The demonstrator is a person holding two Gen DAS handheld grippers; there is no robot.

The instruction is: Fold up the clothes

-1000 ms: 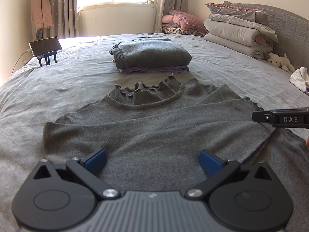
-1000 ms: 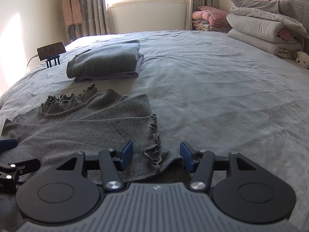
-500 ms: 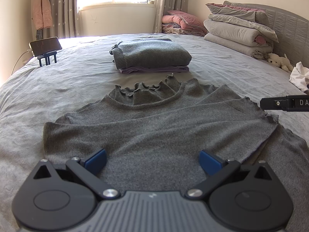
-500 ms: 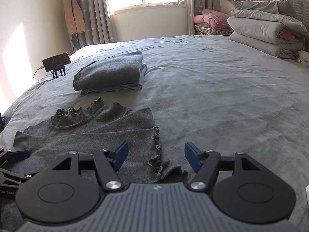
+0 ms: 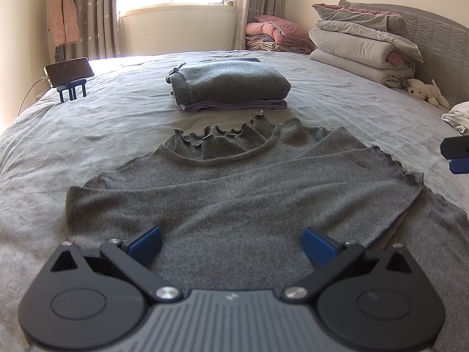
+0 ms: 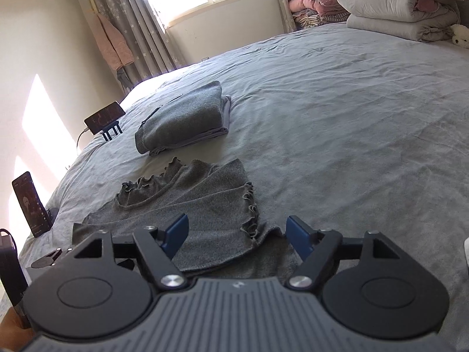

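Grey sweater point(image 5: 234, 193) beneath open left gripper point(image 5: 231, 245)

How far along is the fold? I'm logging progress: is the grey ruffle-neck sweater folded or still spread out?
Partly folded. The grey sweater lies flat on the bed, one sleeve folded across its chest with the ruffled cuff at its edge; no further fold.

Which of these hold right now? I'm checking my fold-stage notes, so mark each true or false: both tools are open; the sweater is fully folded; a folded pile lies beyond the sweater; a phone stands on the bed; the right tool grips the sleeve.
1. Both tools are open. True: left tool and right tool hold nothing.
2. The sweater is fully folded. False: only its sleeves are folded in.
3. A folded pile lies beyond it. True.
4. A phone stands on the bed. True.
5. The right tool grips the sleeve. False: it is open.
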